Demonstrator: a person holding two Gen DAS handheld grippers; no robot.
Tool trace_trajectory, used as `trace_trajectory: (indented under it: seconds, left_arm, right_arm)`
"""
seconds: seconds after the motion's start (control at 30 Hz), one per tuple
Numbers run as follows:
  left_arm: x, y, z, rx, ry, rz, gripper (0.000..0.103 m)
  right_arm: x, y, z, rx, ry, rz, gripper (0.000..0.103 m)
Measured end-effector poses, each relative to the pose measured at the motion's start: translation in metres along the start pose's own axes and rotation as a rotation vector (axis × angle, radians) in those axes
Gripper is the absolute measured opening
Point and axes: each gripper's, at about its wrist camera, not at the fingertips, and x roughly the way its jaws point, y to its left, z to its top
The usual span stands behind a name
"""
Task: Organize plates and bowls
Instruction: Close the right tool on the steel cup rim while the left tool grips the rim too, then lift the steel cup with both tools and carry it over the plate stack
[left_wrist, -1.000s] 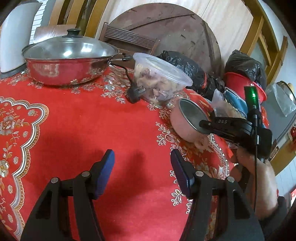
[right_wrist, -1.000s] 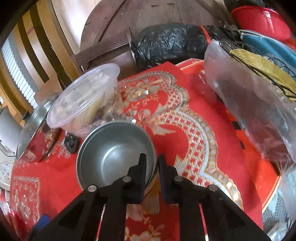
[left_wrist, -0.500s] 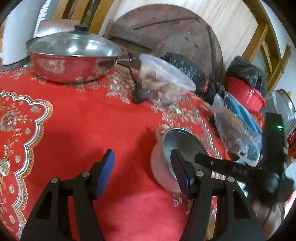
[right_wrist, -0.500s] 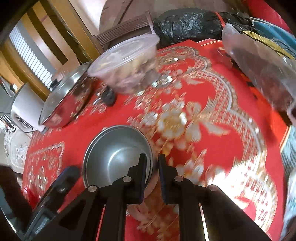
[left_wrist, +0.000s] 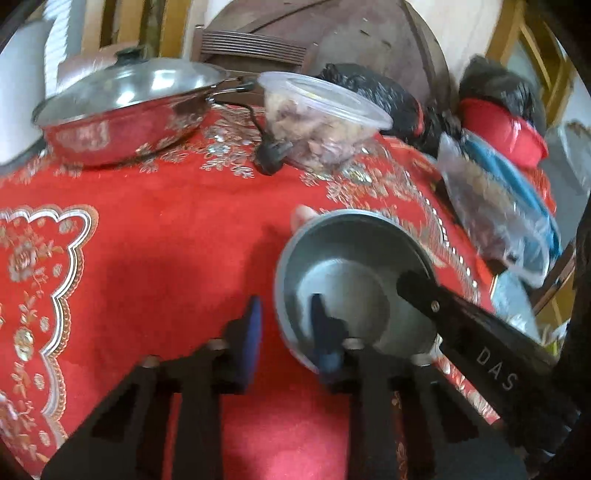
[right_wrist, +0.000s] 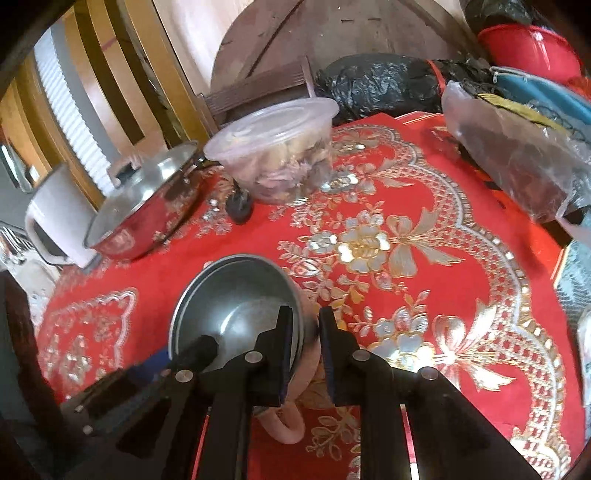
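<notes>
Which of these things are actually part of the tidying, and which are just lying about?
In use:
- pink bowl
- right gripper, shut on the bowl's rim
- left gripper, fingers astride the rim

Lying about:
- lidded steel pan
- plastic food tub
- black bags
- red tablecloth

- The letters "DAS" stand in pale print on the black arm of the right tool (left_wrist: 417, 291), seen in the left wrist view where this arm reaches in from the lower right over the grey bowl (left_wrist: 347, 280).
- In the right wrist view no text, number or brand can be read on any thing.
</notes>
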Motion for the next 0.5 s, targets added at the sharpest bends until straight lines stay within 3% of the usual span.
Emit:
trace_trajectory:
  seconds: [0.07, 0.5]
  left_arm:
    - [-0.001, -0.004, -0.002, 0.029, -0.005, 0.04, 0.013]
    - [-0.004, -0.003, 0.0, 0.024, 0.005, 0.025, 0.013]
  right_arm:
    - [0.0, 0.0, -0.001, 0.002, -0.005, 0.0, 0.018]
    - [0.01, -0.011, -0.003, 0.066, 0.025, 0.057, 0.019]
